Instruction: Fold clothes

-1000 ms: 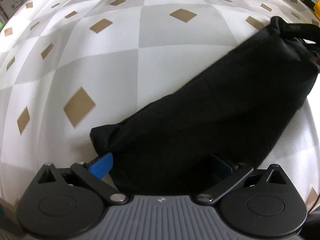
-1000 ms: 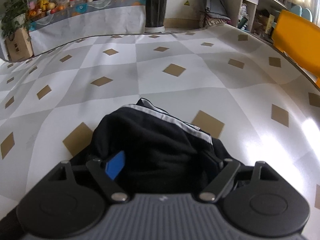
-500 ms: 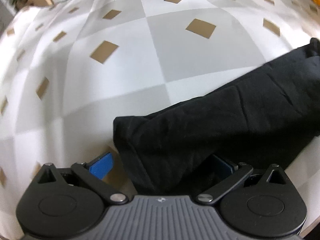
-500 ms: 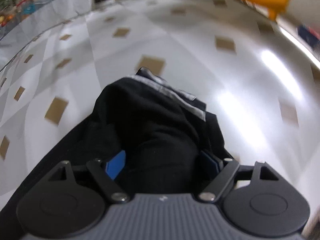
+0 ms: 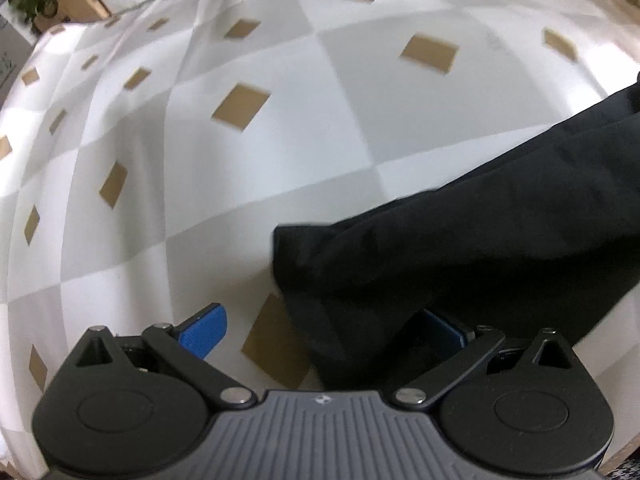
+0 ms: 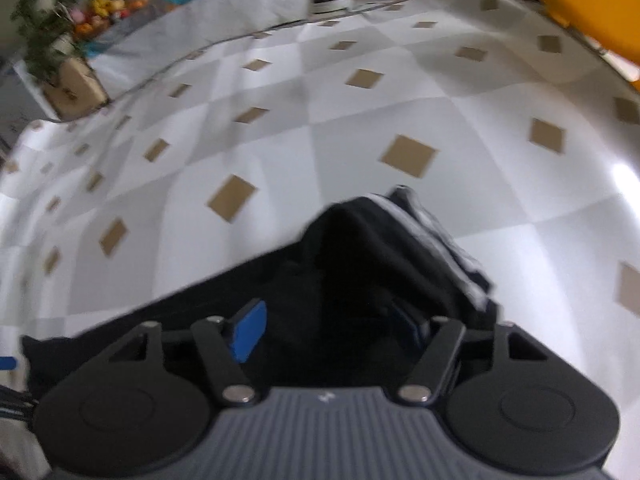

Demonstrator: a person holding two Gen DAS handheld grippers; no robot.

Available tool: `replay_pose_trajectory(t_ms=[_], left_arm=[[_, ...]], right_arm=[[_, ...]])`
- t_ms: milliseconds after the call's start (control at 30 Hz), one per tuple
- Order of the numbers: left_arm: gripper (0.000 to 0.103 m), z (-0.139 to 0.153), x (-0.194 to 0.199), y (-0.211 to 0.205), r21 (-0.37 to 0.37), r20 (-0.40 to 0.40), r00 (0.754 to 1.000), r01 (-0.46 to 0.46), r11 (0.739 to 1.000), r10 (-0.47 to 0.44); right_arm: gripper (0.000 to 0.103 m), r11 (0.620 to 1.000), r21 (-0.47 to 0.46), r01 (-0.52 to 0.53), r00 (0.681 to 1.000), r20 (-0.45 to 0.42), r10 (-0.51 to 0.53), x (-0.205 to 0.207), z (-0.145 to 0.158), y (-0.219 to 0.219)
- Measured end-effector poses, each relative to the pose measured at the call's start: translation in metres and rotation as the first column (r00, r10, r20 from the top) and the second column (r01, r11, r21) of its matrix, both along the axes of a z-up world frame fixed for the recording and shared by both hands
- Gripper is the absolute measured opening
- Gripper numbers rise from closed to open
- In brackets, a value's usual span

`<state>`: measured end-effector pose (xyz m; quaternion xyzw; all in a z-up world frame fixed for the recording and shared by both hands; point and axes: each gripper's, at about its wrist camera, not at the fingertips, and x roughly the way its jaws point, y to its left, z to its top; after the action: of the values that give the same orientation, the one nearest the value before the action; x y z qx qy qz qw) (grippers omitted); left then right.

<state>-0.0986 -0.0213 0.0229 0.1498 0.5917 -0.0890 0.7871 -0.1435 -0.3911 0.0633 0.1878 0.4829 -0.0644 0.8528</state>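
left tongs (image 5: 324,334) stand apart, black garment (image 5: 480,240) lying across the right pad only. right tongs (image 6: 332,328) stand apart around its bunched end (image 6: 380,256). garment rests on checkered cloth (image 5: 240,180).

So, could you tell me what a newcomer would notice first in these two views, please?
The black garment stands out first, a dark band running from the left claw toward the right edge across the pale checked tablecloth with tan diamonds. In the right wrist view, the same cloth bunches up between the fingers of the right claw, showing a white-striped edge. A yellow chair glows at top right.
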Motion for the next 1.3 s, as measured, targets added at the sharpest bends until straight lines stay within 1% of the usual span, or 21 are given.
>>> replay_pose_trajectory(t_ms=[33, 100, 233, 267, 367, 433, 467, 500, 533, 567, 600, 633, 700, 800, 933, 1033, 1100, 1167, 1233, 1267, 1300], left_arm=[[0.103, 0.001, -0.002, -0.003, -0.011, 0.001, 1.000, 0.006, 1.000, -0.006], [0.103, 0.002, -0.005, -0.010, -0.032, 0.004, 1.000, 0.017, 0.999, -0.017], [0.103, 0.005, -0.011, -0.024, -0.074, 0.010, 0.999, 0.040, 0.996, -0.039], [0.103, 0.003, -0.011, -0.026, -0.071, 0.002, 0.999, 0.044, 0.996, -0.044], [0.103, -0.002, -0.013, -0.032, -0.031, 0.005, 0.998, 0.062, 0.998, -0.062], [0.103, -0.004, -0.011, -0.031, -0.035, 0.002, 0.999, 0.043, 0.998, -0.043], [0.103, -0.005, -0.010, -0.030, -0.042, -0.001, 0.999, 0.034, 0.999, -0.034], [0.103, -0.005, -0.010, -0.030, -0.049, -0.004, 1.000, 0.025, 0.998, -0.025], [0.103, -0.006, -0.009, -0.029, -0.057, -0.008, 1.000, 0.016, 0.998, -0.017], [0.103, -0.006, -0.009, -0.028, -0.059, -0.008, 1.000, 0.013, 0.998, -0.014], [0.103, -0.006, -0.010, -0.028, -0.062, -0.009, 1.000, 0.011, 0.998, -0.011], [0.103, -0.007, -0.010, -0.027, -0.064, -0.009, 1.000, 0.008, 0.998, -0.009], [0.103, -0.007, -0.010, -0.027, -0.067, -0.011, 1.000, 0.002, 0.998, -0.002], [0.103, -0.007, -0.010, -0.026, -0.076, -0.016, 1.000, -0.011, 0.997, 0.010], [0.103, -0.008, -0.011, -0.025, -0.081, -0.015, 1.000, -0.014, 0.997, 0.013], [0.103, -0.008, -0.011, -0.024, -0.085, -0.015, 1.000, -0.016, 0.996, 0.014], [0.103, -0.009, -0.010, -0.023, -0.091, -0.019, 1.000, -0.018, 0.996, 0.016], [0.103, -0.009, -0.011, -0.023, -0.089, -0.019, 1.000, -0.016, 0.996, 0.015], [0.103, -0.009, -0.011, -0.023, -0.087, -0.019, 1.000, -0.015, 0.996, 0.014], [0.103, -0.009, -0.010, -0.023, -0.089, -0.020, 1.000, -0.017, 0.996, 0.015], [0.103, -0.009, -0.009, -0.022, -0.092, -0.025, 1.000, -0.020, 0.996, 0.018]], right_arm=[[0.056, 1.000, 0.026, -0.006, 1.000, 0.012, 0.006, 0.003, -0.001, 0.001], [0.053, 0.999, 0.045, -0.012, 1.000, 0.030, 0.011, 0.007, -0.002, 0.003], [0.052, 0.994, 0.100, 0.036, 0.999, -0.012, -0.035, 0.019, -0.015, 0.006], [0.052, 0.992, 0.114, 0.049, 0.999, -0.023, -0.046, 0.022, -0.018, 0.007], [0.052, 0.993, 0.092, 0.071, 0.996, -0.052, -0.066, 0.029, -0.025, 0.012], [0.053, 0.993, 0.081, 0.084, 0.995, -0.055, -0.080, 0.032, -0.028, 0.014], [0.053, 0.995, 0.062, 0.081, 0.996, -0.054, -0.077, 0.033, -0.029, 0.017], [0.050, 0.996, 0.041, 0.076, 0.996, -0.053, -0.073, 0.034, -0.029, 0.019], [0.039, 0.997, 0.020, 0.070, 0.996, -0.052, -0.069, 0.034, -0.029, 0.021], [0.035, 0.998, -0.001, 0.065, 0.997, -0.051, -0.065, 0.035, -0.030, 0.024], [0.026, 0.998, -0.022, 0.060, 0.997, -0.050, -0.061, 0.036, -0.030, 0.026], [0.018, 0.998, -0.020, 0.064, 0.997, -0.046, -0.065, 0.036, -0.030, 0.025], [0.012, 0.997, -0.013, 0.075, 0.997, -0.034, -0.075, 0.035, -0.029, 0.023], [0.006, 0.995, -0.007, 0.095, 0.995, 0.002, -0.095, 0.035, -0.024, 0.022], [0.006, 0.993, 0.011, 0.119, 0.989, 0.084, -0.120, 0.036, -0.015, 0.021], [0.006, 0.994, -0.010, 0.110, 0.991, 0.071, -0.109, 0.042, -0.022, 0.023], [0.006, 0.990, -0.003, 0.138, 0.988, 0.067, -0.138, 0.045, -0.027, 0.020], [0.006, 0.989, -0.023, 0.144, 0.987, 0.077, -0.142, 0.049, -0.029, 0.019], [0.007, 0.991, -0.040, 0.131, 0.990, 0.058, -0.128, 0.052, -0.035, 0.020], [0.007, 0.989, -0.033, 0.141, 0.989, 0.060, -0.139, 0.051, -0.037, 0.019], [0.014, 0.988, -0.020, 0.155, 0.987, 0.056, -0.154, 0.050, -0.036, 0.018]])
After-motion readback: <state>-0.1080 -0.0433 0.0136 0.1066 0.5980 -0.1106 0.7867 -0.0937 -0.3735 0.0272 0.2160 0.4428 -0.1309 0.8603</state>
